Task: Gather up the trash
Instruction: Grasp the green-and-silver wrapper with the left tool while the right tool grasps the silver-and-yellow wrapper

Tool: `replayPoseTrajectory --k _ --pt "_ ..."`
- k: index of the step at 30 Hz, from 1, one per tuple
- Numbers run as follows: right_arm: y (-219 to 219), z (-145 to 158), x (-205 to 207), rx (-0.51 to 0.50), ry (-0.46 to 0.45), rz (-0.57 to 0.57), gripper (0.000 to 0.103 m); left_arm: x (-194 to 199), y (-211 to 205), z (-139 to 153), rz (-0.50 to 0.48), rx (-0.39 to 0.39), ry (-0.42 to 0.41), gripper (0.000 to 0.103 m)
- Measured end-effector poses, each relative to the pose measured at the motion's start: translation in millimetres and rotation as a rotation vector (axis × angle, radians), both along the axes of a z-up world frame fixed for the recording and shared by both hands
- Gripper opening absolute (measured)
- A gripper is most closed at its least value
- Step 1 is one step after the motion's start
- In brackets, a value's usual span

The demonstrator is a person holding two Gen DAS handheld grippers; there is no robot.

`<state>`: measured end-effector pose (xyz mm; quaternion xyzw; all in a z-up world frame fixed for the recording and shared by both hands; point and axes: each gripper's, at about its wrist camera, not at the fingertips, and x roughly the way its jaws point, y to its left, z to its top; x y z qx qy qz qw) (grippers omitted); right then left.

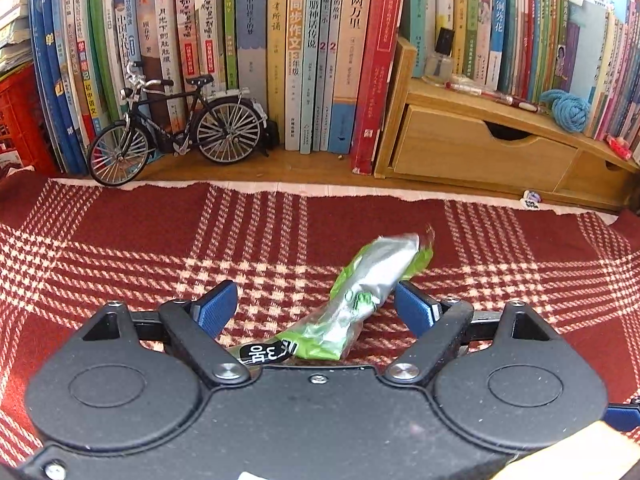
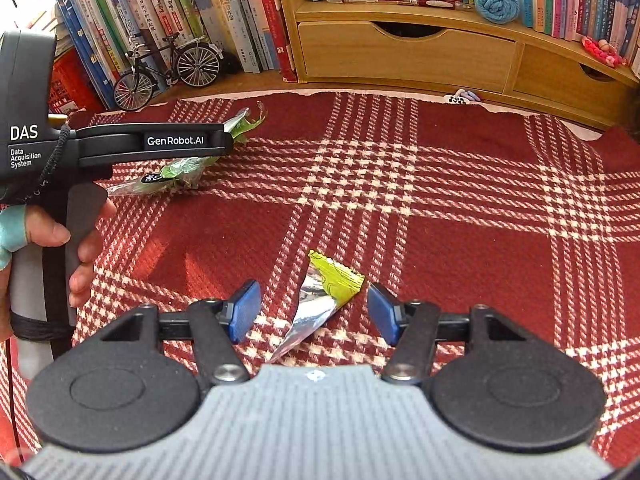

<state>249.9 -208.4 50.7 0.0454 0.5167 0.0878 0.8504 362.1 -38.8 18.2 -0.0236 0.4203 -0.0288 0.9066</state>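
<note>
Lying between both spread fingers—green wrapper [image 1: 360,292] left, seemingly untouched—yellow wrapper [image 2: 324,304] right.

red plaid cloth [image 2: 460,220] lies mostly bare; far edge blocked by books [image 1: 300,60], toy bicycle [image 1: 176,128], wooden drawer unit [image 1: 480,152].

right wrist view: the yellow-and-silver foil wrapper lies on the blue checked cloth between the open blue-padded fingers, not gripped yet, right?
One slip: the cloth is red with cream checks, not blue, as the right wrist view shows. The rest holds: the yellow-and-silver foil wrapper lies between the right gripper's open blue-padded fingers, not gripped.
</note>
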Motion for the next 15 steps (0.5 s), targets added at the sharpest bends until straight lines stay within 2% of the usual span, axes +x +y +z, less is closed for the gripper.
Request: replayPoseTrajectory --k 5,8,11,15 --pt "1.9 -4.1 1.4 -0.009 0.002 -0.004 0.072 2.3 3.6 -8.0 0.001 -0.002 0.041 0.068" --pt "1.8 -6.5 2.3 -0.011 0.002 -0.01 0.072 0.2 3.2 -10.0 -0.003 0.011 0.035 0.06" --pt "1.8 -9.1 3.4 -0.015 0.005 -0.014 0.069 -2.4 1.5 -10.0 -0.02 0.024 0.021 0.045" --pt "1.4 -10.7 3.9 -0.02 0.0 -0.021 0.066 -5.0 0.8 -9.0 -0.033 0.031 0.005 0.04"
